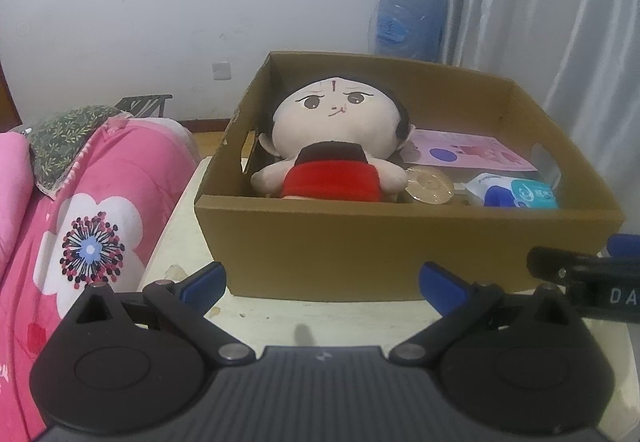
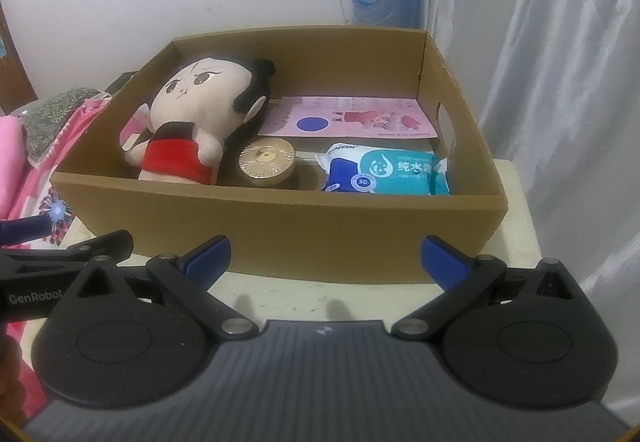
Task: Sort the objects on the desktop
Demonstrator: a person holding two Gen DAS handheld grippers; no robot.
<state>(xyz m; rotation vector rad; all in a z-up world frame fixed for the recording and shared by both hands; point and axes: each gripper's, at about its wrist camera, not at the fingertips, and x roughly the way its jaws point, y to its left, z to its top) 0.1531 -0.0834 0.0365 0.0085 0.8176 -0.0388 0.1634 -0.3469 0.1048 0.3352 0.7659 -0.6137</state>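
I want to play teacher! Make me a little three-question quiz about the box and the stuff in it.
1. True or false: the doll lies inside the cardboard box.
2. What sits between the doll and the wipes pack: A) gold lid jar, B) a cup?
3. Fill in: both the left hand-held gripper and the right hand-held gripper are ____.

Key: 1 true; 2 A; 3 open, holding nothing.
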